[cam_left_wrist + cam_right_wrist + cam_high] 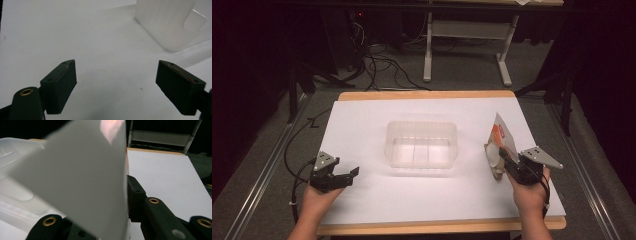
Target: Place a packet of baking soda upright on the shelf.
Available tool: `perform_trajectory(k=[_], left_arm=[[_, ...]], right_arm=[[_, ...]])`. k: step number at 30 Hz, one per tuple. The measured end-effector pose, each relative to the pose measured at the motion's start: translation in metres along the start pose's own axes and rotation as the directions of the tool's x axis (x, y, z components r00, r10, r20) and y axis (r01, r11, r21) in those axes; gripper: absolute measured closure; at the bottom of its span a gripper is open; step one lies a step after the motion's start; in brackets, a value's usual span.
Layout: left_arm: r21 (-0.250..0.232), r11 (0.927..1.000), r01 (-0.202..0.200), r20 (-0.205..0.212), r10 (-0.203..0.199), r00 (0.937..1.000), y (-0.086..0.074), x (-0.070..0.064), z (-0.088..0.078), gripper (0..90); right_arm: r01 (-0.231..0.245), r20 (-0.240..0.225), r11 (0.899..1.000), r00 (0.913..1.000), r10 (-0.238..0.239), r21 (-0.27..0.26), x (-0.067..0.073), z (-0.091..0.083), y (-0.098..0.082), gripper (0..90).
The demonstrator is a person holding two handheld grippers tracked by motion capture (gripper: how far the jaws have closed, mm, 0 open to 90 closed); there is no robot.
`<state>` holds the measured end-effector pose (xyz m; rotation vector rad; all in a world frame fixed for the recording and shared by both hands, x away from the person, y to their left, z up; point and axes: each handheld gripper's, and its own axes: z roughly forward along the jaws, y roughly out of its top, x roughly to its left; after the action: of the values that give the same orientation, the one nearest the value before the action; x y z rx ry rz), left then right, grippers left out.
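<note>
The step in hand looks like carrying a packet to a container: the right hand-held gripper (pixel 508 162) is clamped on the lower end of a white crinkled snack packet with an orange patch (pixel 500 145), which stands tilted at about three o'clock on the white-covered worktop (pixel 362 200), near the right edge. The clear, rectangular plastic tub (pixel 422 144) sits at the worktop's centre, at about nine o'clock from the packet and apart from it. In the right gripper view the packet's (pixel 82 185) pale back rises between the jaws, which are pressed tight against it. The next move probably calls for lifting the packet clear, carrying it toward nine o'clock over the tub's rim, and only then releasing it. The left hand-held gripper (pixel 343 176) rests at about seven o'clock with its jaws spread wide, holding nothing, aimed toward the tub (pixel 170 22).
</note>
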<state>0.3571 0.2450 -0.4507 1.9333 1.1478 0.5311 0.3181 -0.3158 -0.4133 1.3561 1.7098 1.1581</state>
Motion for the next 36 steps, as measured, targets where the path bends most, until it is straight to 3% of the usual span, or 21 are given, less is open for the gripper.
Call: perform_trajectory(k=[12, 36], left_arm=[[-0.002, 1.0000, -0.002, -0.001, 0.002, 1.0000, -0.0001, -0.0015, 0.0002, 17.2], [-0.004, 1.0000, -0.001, 0.002, 0.001, 1.0000, -0.0001, -0.0016, -0.0003, 17.2]], right_arm=[[-0.040, -0.017, 0.999, 0.9991, 0.040, 0.010, -0.0040, 0.0025, -0.0013, 88.7], [-0.033, -0.012, 0.999, 0.9994, 0.033, 0.026, -0.0014, 0.0022, 0.0015, 90.0]])
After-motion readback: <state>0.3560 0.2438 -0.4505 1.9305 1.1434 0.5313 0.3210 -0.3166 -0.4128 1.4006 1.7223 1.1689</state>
